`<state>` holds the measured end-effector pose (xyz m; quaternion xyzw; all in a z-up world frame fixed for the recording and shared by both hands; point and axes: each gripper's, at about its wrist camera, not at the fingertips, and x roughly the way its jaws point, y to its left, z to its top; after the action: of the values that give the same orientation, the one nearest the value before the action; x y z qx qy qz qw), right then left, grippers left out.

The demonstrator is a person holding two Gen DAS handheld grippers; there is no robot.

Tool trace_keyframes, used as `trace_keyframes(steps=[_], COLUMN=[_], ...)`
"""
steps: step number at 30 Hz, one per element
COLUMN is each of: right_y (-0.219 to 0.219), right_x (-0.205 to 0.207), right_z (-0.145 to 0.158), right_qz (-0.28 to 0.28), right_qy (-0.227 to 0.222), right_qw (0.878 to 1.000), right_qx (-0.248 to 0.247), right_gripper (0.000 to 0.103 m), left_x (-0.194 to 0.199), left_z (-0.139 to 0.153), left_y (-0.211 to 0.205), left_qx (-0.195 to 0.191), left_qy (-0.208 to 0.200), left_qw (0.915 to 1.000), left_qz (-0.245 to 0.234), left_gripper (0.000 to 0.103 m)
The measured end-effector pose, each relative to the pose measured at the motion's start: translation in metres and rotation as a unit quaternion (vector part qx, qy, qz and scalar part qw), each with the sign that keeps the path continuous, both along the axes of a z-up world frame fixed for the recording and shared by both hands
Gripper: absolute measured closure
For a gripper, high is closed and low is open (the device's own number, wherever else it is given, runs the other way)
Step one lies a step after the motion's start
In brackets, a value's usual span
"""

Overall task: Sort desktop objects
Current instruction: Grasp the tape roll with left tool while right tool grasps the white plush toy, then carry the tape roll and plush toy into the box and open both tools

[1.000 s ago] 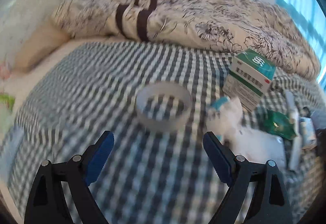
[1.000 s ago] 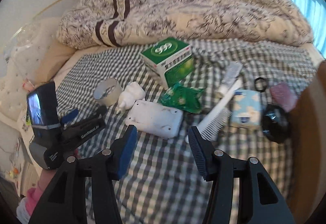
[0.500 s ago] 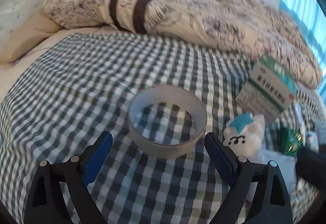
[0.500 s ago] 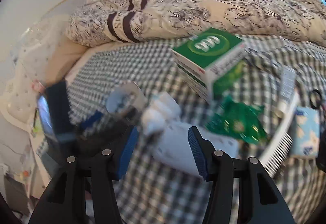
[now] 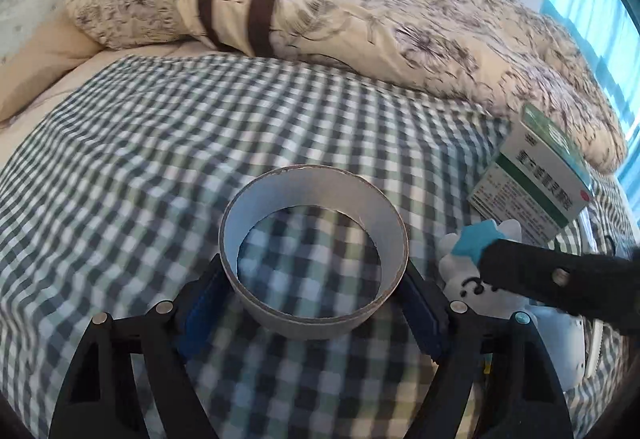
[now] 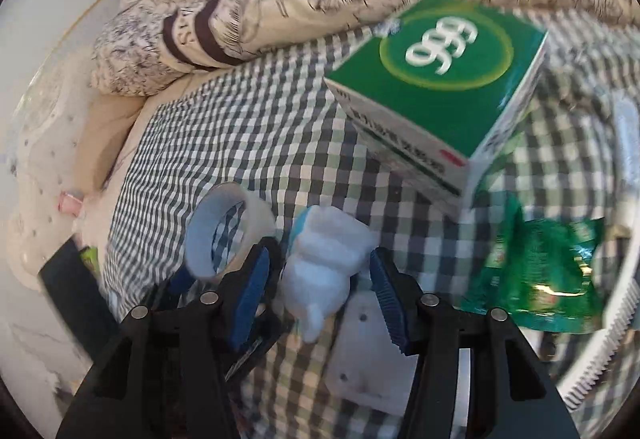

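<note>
**Tape between my left jaws, toy between my right**

Left wrist view: my left gripper (image 5: 314, 303) has its jaws spread around the tape roll (image 5: 314, 263), one blue pad at each side of the ring. The pads sit right at the roll's outer wall, but I cannot tell whether they press it. The roll lies flat on the checked bed sheet (image 5: 160, 167), its hole facing up with the checks showing through. To its right lies the white toy (image 5: 480, 275) with a blue patch on its head, and over it reaches a black finger of my right gripper (image 5: 560, 279). Behind the toy a green and white box (image 5: 536, 175) stands tilted. A floral quilt (image 5: 360, 11) is heaped along the far side of the bed.

Right wrist view: my right gripper (image 6: 320, 287) has its jaws spread with the toy (image 6: 324, 263) between them; gaps show at both pads, so nothing is pinched. The toy rests partly on a white plastic piece (image 6: 368, 355). Just left of my left-hand pad is the tape (image 6: 224, 235), tilted towards me in this view, with my other gripper's dark fingers below it. The box (image 6: 440, 91) is beyond the toy, green top with a white logo. A crumpled green packet (image 6: 536, 279) lies to the right, and a white comb (image 6: 604, 339) runs along the right edge
</note>
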<state>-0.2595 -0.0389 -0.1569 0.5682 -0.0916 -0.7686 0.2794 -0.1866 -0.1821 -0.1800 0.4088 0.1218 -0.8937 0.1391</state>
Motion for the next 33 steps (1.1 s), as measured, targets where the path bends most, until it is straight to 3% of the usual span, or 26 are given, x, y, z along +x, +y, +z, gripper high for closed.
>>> trace_keyframes(steps=[3, 8, 13, 18, 23, 27, 33], right_y=[-0.010, -0.010, 0.000, 0.039, 0.090, 0.141, 0.240], right_x=[-0.005, 0.004, 0.027, 0.065, 0.106, 0.131, 0.152], right_z=[-0.012, -0.002, 0.040, 0.080, 0.125, 0.160, 0.205], right_qz=[-0.005, -0.001, 0.011, 0.013, 0.016, -0.004, -0.065], right_qy=[-0.021, -0.003, 0.065, 0.117, 0.160, 0.190, 0.226], right_qw=[1.000, 1.000, 0.998, 0.993, 0.986, 0.981, 0.970], right_qx=[0.001, -0.011, 0.006, 0.024, 0.036, 0.037, 0.053], right_gripper=[0.052, 0.055, 0.056, 0.056, 0.056, 0.056, 0.056], left_x=[0.011, 0.026, 0.044, 0.075, 0.105, 0.119, 0.136], left_z=[0.010, 0.029, 0.056, 0.095, 0.135, 0.167, 0.218], left_y=[-0.012, -0.021, -0.011, 0.012, 0.070, 0.121, 0.216], left_qx=[-0.027, -0.027, -0.044, -0.047, -0.095, -0.096, -0.119], left_qy=[0.006, 0.028, 0.037, 0.059, 0.080, 0.093, 0.135], left_qw=[0.9993, 0.9985, 0.9978, 0.9967, 0.9922, 0.9898, 0.9763], left_qz=[0.026, 0.039, 0.032, 0.031, -0.006, -0.049, -0.120], left_gripper=[0.021, 0.021, 0.021, 0.021, 0.021, 0.021, 0.021])
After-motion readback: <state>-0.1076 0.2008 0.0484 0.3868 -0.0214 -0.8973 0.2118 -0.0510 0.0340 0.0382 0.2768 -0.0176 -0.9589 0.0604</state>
